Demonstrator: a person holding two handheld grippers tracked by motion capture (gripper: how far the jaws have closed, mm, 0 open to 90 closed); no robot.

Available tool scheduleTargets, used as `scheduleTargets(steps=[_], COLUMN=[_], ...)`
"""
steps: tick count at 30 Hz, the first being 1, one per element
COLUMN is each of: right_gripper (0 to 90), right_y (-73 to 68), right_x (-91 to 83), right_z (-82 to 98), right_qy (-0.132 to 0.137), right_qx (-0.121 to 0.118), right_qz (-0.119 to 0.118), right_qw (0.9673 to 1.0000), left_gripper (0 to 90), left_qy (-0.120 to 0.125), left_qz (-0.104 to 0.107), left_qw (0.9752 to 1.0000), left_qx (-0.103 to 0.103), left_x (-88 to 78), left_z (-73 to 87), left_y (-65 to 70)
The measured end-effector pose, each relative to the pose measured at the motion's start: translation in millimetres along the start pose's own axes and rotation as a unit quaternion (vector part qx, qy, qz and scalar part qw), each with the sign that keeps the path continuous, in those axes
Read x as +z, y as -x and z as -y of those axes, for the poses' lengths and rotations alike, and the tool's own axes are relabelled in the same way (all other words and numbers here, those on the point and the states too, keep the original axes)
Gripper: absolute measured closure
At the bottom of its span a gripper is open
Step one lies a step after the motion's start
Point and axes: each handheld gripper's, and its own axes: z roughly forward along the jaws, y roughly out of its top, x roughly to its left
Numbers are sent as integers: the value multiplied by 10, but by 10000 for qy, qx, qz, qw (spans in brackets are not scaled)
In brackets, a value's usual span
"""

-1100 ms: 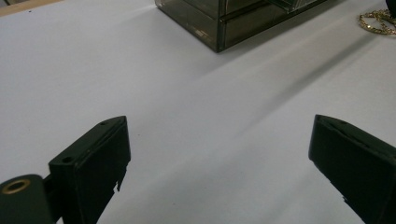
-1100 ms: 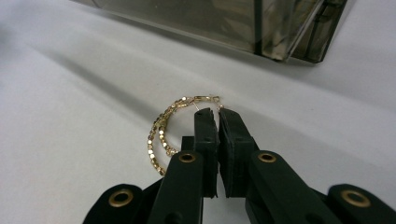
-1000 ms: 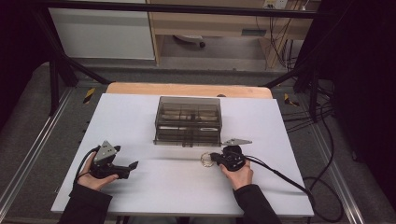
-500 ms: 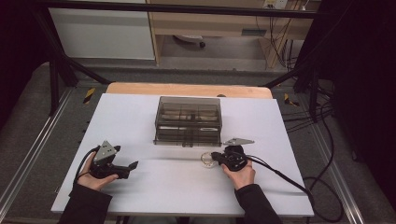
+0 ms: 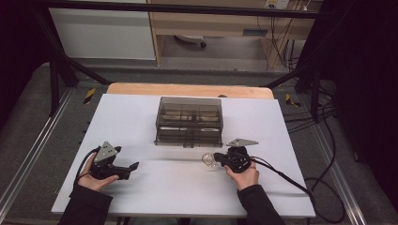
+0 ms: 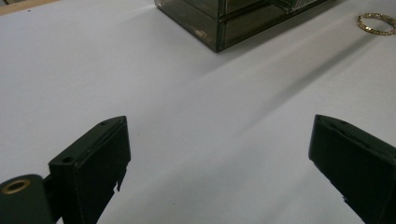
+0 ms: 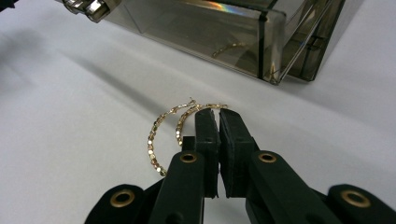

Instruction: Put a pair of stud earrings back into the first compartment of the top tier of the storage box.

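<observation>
Earrings [image 5: 208, 160], a pair of gold hoops, sit on the white surface [image 5: 141, 117] in the high view, just in front of the smoky clear drawer box [image 5: 190, 121] and right at the tip of the right gripper [image 5: 219, 158], which points left across the surface. The box stands between the earrings and the far edge; its long side runs left to right. The left gripper [image 5: 133, 167] rests well apart at the near left, pointing right, nothing near its tip.

In the left gripper view the jaws stand wide apart over bare white surface [image 6: 187, 116], released and holding nothing. A corner of the box [image 6: 219, 23] shows at the top, and one gold hoop [image 6: 377, 23] lies flat at the upper right, far off.

In the right gripper view the right gripper [image 7: 219, 114] has its jaws clenched together, pads nearly meeting, pinching the rim of the earrings [image 7: 163, 130]. The two hoops overlap and lean to the left of the jaws, the wire clasp up near the tips. Just beyond stands the box [image 7: 205, 37], its lower front with a metal knob [image 7: 91, 8] at the upper left; a small gold piece [image 7: 229, 49] shows through its wall
</observation>
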Motion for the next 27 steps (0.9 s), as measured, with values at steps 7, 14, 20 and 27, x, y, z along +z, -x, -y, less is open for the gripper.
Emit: scheduleTargets(steps=[7,14,20,27], right_gripper=[869,869,870,870], right_y=[-25,-83,-114,-143], right_x=[-53,-89,-113,-154], right_z=[-8,-33,-52,-84], right_qy=[16,14,36,89], right_qx=[-49,-189,-247,-281], right_qz=[-37,-67,-88,-141], right_qw=[10000,9998,9997,9995], left_gripper=[54,54,54,54], left_qy=[4,1,1,-1], left_qz=[-2,-3,0,1], left_qw=[10000,10000,10000,10000], left_qx=[0,-9,-1,-5], left_x=[-3,-2,-3,-2], left_z=[0,2,1,1], left_y=[-2,-3,-1,-1])
